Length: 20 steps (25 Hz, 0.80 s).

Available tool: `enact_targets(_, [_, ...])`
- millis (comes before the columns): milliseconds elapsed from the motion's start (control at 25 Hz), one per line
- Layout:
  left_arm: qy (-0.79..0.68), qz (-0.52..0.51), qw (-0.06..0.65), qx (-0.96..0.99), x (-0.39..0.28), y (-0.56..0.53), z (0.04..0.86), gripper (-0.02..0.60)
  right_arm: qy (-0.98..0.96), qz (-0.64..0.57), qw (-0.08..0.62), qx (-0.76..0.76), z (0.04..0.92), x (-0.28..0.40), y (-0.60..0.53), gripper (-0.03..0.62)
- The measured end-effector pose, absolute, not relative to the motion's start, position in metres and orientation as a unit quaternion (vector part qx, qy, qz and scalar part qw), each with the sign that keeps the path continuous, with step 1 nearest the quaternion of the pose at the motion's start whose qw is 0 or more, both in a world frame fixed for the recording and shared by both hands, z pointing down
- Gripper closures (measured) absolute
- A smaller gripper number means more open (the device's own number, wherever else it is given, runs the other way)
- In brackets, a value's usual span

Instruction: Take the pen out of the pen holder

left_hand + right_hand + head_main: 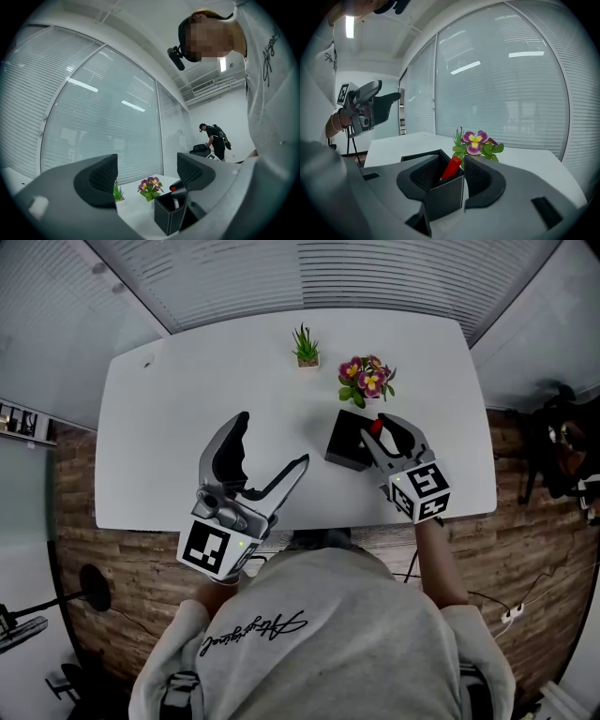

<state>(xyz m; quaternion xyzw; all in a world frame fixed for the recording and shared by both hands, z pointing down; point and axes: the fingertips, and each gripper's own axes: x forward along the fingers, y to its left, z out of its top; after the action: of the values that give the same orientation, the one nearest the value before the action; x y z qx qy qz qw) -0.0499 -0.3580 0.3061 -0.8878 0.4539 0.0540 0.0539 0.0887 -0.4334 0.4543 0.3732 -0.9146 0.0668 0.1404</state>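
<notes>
In the head view we see the left gripper [274,439] raised over the tabletop [169,427], well to the left of the pen holder [347,444], its jaws spread wide with nothing between them. The right gripper [377,427] sits at the pen holder's right side, with the red tip of the pen [375,425] showing at its jaws. How far those jaws stand apart is hard for us to judge here. A flowering plant [367,379] stands just behind the pen holder.

In the left gripper view the left gripper [146,174] is wide open and empty. Beyond it is the pen holder [168,216], partly cut off by the right jaw.

In the right gripper view the right gripper [451,174] is partly closed around a corner of the pen holder [445,199]. The pen [451,167] leans out of the pen holder between the pads, and we see a gap on either side of it. Its lower part is hidden inside.
</notes>
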Motion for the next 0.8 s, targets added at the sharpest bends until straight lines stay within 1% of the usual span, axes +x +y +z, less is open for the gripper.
enact_targets(360, [0.460,0.051,0.060,-0.884,-0.0531,-0.3553,0.3001,0.201,-0.910,0.055,0.154,0.380,0.4537,0.0890,-0.4346,0.451])
enact_targets(520, [0.462,0.052,0.064,-0.883,-0.0547,-0.3542,0.2979,0.201,-0.907,0.049,0.158,0.388,0.4528,0.0918,-0.4366,0.490])
enact_targets(800, [0.467,0.052,0.064,-0.880,-0.0594,-0.3535,0.2982,0.201,-0.905,0.038,0.150,0.397,0.4490,0.0917,-0.4362,0.502])
